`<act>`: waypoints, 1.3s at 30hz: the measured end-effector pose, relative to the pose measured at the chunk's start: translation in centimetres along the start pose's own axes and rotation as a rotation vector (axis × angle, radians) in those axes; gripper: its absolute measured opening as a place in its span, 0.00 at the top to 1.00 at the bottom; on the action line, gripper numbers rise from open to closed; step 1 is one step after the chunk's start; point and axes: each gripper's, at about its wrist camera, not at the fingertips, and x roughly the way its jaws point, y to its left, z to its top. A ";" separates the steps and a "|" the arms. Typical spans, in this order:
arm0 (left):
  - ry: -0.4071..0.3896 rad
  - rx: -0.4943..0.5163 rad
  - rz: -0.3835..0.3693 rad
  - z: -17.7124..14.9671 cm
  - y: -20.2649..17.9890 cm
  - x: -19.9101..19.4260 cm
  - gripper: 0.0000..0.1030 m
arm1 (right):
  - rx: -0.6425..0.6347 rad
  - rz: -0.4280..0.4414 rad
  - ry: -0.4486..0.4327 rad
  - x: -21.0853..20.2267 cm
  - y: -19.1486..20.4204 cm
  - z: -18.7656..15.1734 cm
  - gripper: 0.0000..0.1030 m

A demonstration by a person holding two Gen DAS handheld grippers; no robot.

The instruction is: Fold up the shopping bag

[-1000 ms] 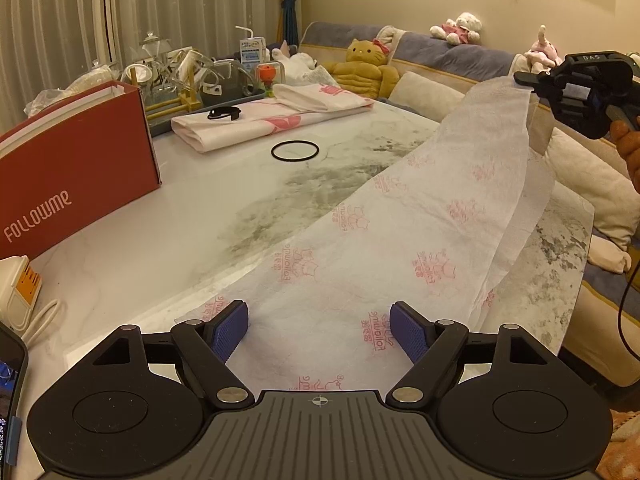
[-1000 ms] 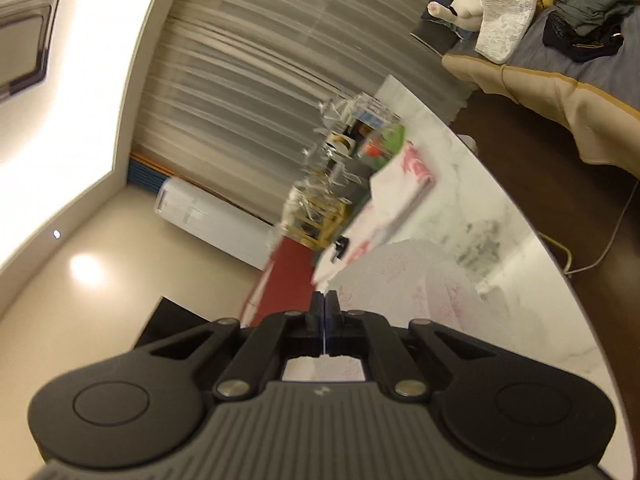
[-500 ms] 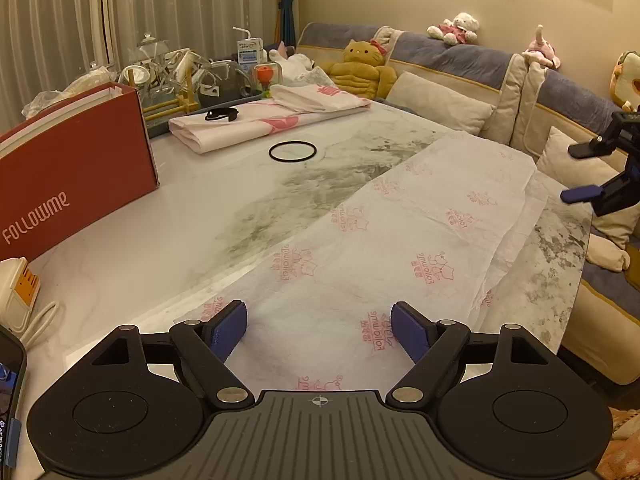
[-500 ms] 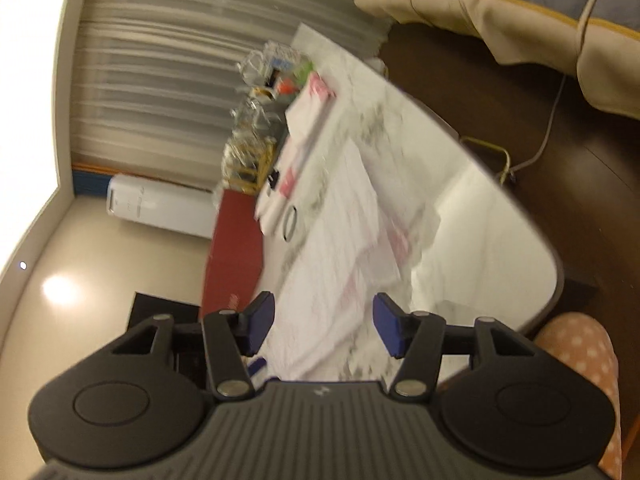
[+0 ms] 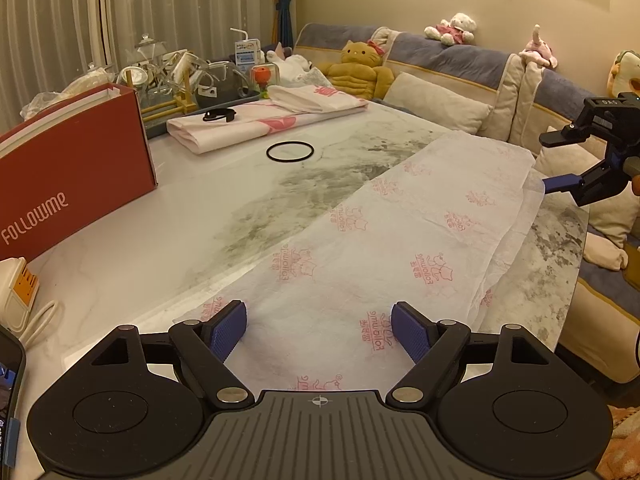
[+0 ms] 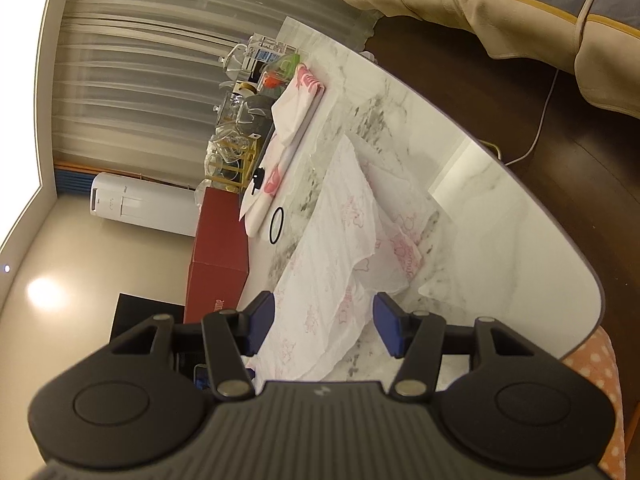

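Observation:
A white shopping bag [image 5: 380,240] with pink prints lies flat as a long strip on the marble table [image 5: 160,232]. My left gripper [image 5: 319,332] hovers open over the bag's near end, its blue pads on either side of the cloth and nothing pinched. At the far end, just off the table edge, my right gripper [image 5: 546,161] stands open beside the bag's far corner. In the right wrist view the bag [image 6: 340,248] stretches away from the right gripper [image 6: 324,320], whose pads are apart and hold nothing.
A red box [image 5: 68,168] stands at the left. Behind it are folded bags [image 5: 248,124], a black ring [image 5: 289,152] and a tray of glassware [image 5: 168,80]. A white charger [image 5: 16,292] lies at the near left. A sofa [image 5: 460,92] runs along the table's far side.
The right gripper opened and let go of the bag's far end, which dropped flat onto the table. That gripper sank and drew off to the right. The left gripper stayed put.

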 end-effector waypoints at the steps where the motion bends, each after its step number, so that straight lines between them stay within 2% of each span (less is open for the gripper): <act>1: 0.000 0.000 0.000 0.0 0.0 0.0 0.22 | 0.004 0.011 0.001 0.0 0.0 0.0 0.46; 7: 0.001 0.001 0.000 0.0 0.0 0.0 0.22 | -0.030 -0.002 0.051 1.1 0.8 -0.5 0.45; 12: 0.002 0.003 -0.003 0.1 0.1 0.0 0.22 | -0.089 -0.046 0.021 1.3 1.8 0.1 0.45; 16: 0.001 0.004 -0.005 0.0 0.1 0.0 0.22 | -0.082 -0.060 0.015 1.4 1.4 1.0 0.58; 20: 0.001 0.004 -0.005 0.0 0.0 0.0 0.22 | -0.068 -0.049 0.035 1.5 0.9 1.2 0.58; 27: 0.003 0.007 -0.007 0.1 0.0 0.0 0.22 | -0.091 -0.049 0.002 -0.3 0.7 1.0 0.56; 29: 0.002 0.006 -0.007 0.1 0.0 0.0 0.22 | -0.096 -0.051 -0.002 -0.5 0.6 1.1 0.59; 30: 0.002 0.006 -0.007 0.1 0.0 0.0 0.22 | -0.099 -0.052 -0.001 -0.5 0.5 1.1 0.66; 31: 0.002 0.006 -0.007 0.1 0.0 0.0 0.22 | -0.104 -0.054 0.000 -0.5 0.5 1.0 0.77; 32: 0.002 0.006 -0.007 0.1 0.0 0.0 0.22 | -0.109 -0.056 0.004 -0.4 0.5 1.0 0.80; 38: 0.004 0.008 -0.007 0.1 0.0 0.0 0.22 | -0.125 -0.051 0.008 -0.5 0.5 0.9 0.81; 39: 0.004 0.008 -0.007 0.1 0.0 0.0 0.22 | -0.141 -0.058 0.006 -0.5 0.6 0.9 0.90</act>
